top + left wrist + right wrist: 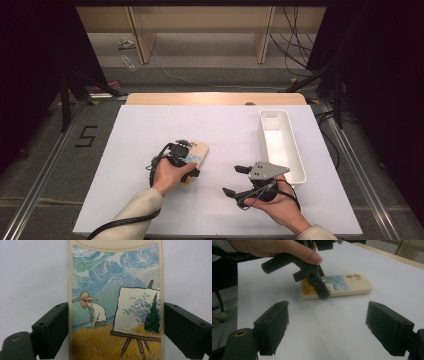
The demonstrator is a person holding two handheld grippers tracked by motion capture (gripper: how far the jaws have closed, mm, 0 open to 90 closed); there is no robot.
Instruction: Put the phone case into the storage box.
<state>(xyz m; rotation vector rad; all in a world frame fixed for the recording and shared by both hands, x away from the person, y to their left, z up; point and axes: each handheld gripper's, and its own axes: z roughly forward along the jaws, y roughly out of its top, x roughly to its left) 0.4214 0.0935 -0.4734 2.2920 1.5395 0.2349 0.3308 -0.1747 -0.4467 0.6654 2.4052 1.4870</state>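
A cream phone case printed with a painter at an easel lies flat on the white table top, left of centre. My left gripper comes down over it, and in the left gripper view its jaws press against the case's two long sides. The right gripper view shows the same case with the left gripper on its near end, under a person's hand. My right gripper hovers at the front right, open and with nothing in it, pointing toward the case.
A long white tray with nothing in it stands at the right of the table, just behind the right gripper. A wooden strip runs along the far edge. Cables trail from both grippers toward the front edge.
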